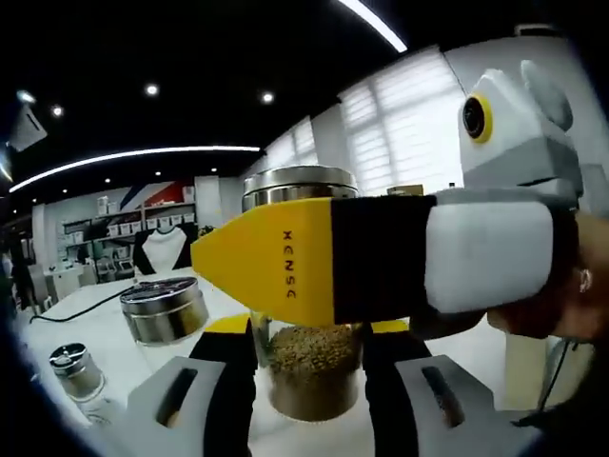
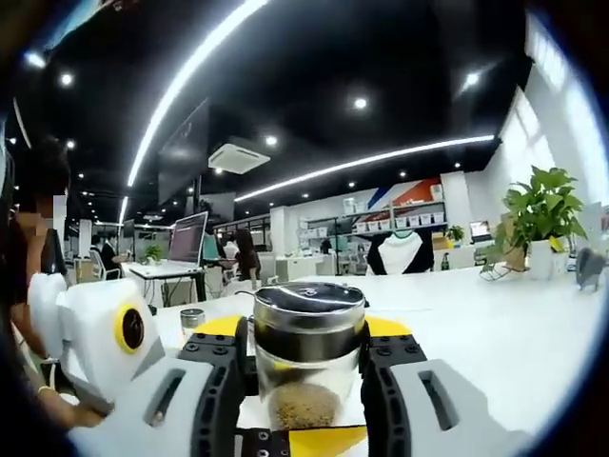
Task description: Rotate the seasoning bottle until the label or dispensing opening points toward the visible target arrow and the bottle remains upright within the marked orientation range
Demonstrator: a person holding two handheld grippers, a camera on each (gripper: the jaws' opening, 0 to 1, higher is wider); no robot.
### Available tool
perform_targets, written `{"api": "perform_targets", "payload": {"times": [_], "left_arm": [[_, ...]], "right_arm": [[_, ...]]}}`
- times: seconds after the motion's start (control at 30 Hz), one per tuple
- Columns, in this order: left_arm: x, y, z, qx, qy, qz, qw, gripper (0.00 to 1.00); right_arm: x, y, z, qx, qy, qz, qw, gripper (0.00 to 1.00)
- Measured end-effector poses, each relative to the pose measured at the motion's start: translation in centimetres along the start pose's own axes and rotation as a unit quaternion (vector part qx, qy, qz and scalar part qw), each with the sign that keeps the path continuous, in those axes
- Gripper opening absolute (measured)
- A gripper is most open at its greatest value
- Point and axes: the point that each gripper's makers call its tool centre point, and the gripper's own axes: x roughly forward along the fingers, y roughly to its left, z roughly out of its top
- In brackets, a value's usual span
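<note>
the clear glass seasoning bottle with a shiny metal lid (image 1: 306, 314) is seen standing upright on the white table (image 1: 114, 357), with brown grains filling its lower part. in the left gripper view it is held low down between the 2 black jaws of the left gripper (image 1: 307, 376), which are closed narrow against its glass sides. in the right gripper view the same bottle (image 2: 307, 357) is squeezed between the 2 black jaws of the right gripper (image 2: 306, 381), also closed narrow on it. so the bottle is being held by both tongs at once. the yellow tip of the right gripper is seen crossing in front of the bottle in the left gripper view.

no arrow or mark can be seen on the table, and no label can be made out on the bottle.

trouble could come if the bottle is turned while both tongs are pressed on it, because the glass could slip or be tipped over. if 1 side is pushed harder, the bottle could be leaned out of upright. a short round metal tin (image 1: 164, 309) and a small glass shaker with a metal cap (image 1: 78, 373) are standing near on the table, and they could be bumped if the tongs are swung wide.
</note>
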Motion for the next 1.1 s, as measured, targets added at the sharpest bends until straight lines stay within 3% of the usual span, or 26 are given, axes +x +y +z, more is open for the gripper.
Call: {"api": "perform_targets", "payload": {"times": [0.2,0.33,0.47,0.6,0.7,0.77,0.87,0.97,1.1], "left_arm": [[-0.1,-0.2,0.3,-0.01,-0.008,-0.001,0.9999,0.45],[-0.3,0.1,0.6,-0.02,-0.014,-0.003,0.9997,0.45],[-0.7,-0.1,1.3,-0.024,-0.031,-0.018,0.999,0.46],[-0.9,-0.3,2.0,-0.021,-0.04,-0.05,0.9978,0.46],[-1.1,-0.6,2.6,-0.019,-0.045,-0.088,0.9949,0.47],[-1.3,-0.6,2.8,-0.032,-0.05,-0.105,0.9928,0.49],[-1.7,-1.3,3.7,-0.05,-0.064,-0.155,0.9845,0.52],[-2.3,-2.1,4.6,-0.04,-0.074,-0.203,0.9755,0.52],[-2.8,-2.6,4.9,-0.038,-0.058,-0.251,0.9654,0.52]], "right_arm": [[0.4,-0.5,0.3,-0.022,-0.017,-0.018,0.9994,0.44],[0.5,0.2,0.8,-0.035,-0.034,0.008,0.9988,0.43],[0.4,0.3,1.5,-0.015,-0.041,0.039,0.9983,0.42],[0.2,0.3,2.1,0.002,-0.049,0.074,0.9961,0.42],[-0.2,1.1,2.7,0.033,-0.059,0.124,0.9899,0.42],[-0.3,1.4,3.0,0.026,-0.061,0.139,0.9882,0.42],[-0.5,2.3,3.5,0.016,-0.065,0.169,0.9834,0.42],[-0.8,3.0,4.1,0.013,-0.068,0.197,0.978,0.42],[-1.0,3.5,4.4,0.017,-0.063,0.22,0.9732,0.42]]}}
